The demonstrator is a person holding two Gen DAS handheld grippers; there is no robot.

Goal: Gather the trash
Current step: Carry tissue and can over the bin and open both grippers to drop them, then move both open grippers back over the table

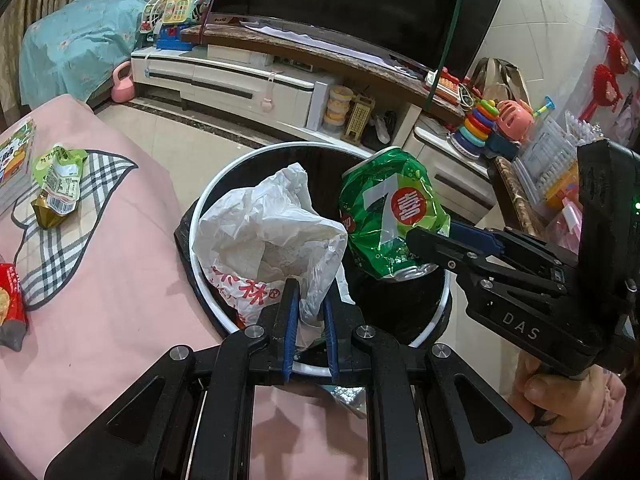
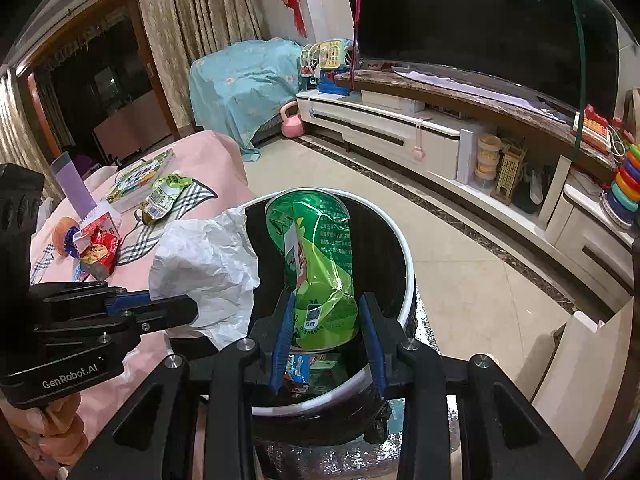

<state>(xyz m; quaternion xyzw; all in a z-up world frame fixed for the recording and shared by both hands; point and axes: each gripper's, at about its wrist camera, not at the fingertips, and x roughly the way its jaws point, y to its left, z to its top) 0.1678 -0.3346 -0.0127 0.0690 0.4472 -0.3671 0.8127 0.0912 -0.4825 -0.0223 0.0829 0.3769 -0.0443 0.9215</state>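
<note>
A round trash bin with a white rim and black liner stands beside the pink table; it also shows in the right wrist view. My left gripper is shut on a crumpled white plastic bag and holds it over the bin's left half. My right gripper is shut on a crushed green soda can, held over the bin's opening. The can and right gripper show in the left wrist view; the bag and left gripper show in the right wrist view. Some wrappers lie inside the bin.
On the pink tablecloth lie a green snack pouch, a red snack packet and a booklet. A TV cabinet, toys and tiled floor lie beyond the bin.
</note>
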